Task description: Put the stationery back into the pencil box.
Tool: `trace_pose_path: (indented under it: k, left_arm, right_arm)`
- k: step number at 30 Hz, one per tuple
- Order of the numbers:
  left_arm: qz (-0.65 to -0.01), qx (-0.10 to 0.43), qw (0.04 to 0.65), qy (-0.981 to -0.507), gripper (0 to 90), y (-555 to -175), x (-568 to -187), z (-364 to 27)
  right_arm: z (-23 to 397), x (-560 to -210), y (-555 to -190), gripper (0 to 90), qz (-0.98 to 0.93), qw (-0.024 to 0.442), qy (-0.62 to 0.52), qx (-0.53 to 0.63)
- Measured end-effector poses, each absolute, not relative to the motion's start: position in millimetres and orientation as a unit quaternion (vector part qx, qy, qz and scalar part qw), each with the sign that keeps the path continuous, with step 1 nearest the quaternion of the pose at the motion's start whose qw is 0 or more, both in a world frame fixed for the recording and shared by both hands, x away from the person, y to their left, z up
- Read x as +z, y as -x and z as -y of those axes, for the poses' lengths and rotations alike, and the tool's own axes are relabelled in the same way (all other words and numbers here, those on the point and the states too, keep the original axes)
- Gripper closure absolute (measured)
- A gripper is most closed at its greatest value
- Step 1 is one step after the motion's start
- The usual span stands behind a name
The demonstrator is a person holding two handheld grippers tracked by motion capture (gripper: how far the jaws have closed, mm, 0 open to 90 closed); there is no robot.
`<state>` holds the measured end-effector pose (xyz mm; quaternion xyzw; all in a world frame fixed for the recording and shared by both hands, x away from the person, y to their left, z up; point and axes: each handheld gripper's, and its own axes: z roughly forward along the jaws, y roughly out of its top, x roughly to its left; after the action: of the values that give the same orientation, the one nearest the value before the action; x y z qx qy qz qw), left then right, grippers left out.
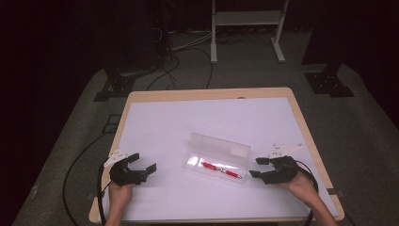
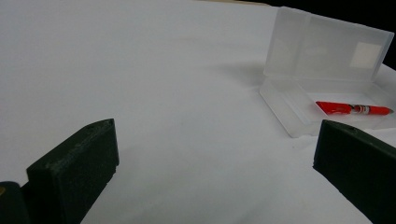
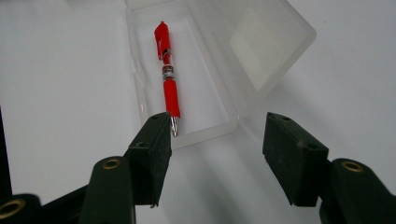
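The right gripper (image 1: 258, 167) rests low on the surface (image 1: 188, 122) just beside the right end of the clear plastic case (image 1: 214, 160), its jaws spread wide with nothing between them; in the right gripper view the right gripper (image 3: 215, 133) frames the near short wall of the case (image 3: 187, 135). The left gripper (image 1: 142, 162) sits well apart at the left of the white surface, jaws likewise released and empty, and the left gripper view looks across bare surface (image 2: 140, 84) toward the case (image 2: 289, 112). The case is a shallow, see-through oblong box, its hinged lid (image 1: 221, 143) standing open and upright along the far long edge. Inside the tray lies a red pen (image 1: 221, 169), with a red cap end, a clear banded middle and a red grip that tapers to a silver tip. The pen (image 3: 167, 79) lies flat, its long axis along the case's length, tip toward the right gripper and clip end away; in the left gripper view the pen (image 2: 352, 108) lies across the tray
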<state>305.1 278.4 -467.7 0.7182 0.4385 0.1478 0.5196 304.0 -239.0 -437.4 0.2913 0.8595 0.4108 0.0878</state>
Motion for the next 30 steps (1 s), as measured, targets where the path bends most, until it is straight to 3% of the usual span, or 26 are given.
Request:
trace_pose_path:
  k: [30]
  left_arm:
    - [-0.439,0.147,0.52,-0.717,0.0,-305.3,-467.9,-278.0]
  right_arm:
    - [270.8,-448.5,-294.1,36.6,-0.856,0.093,-0.328,0.389]
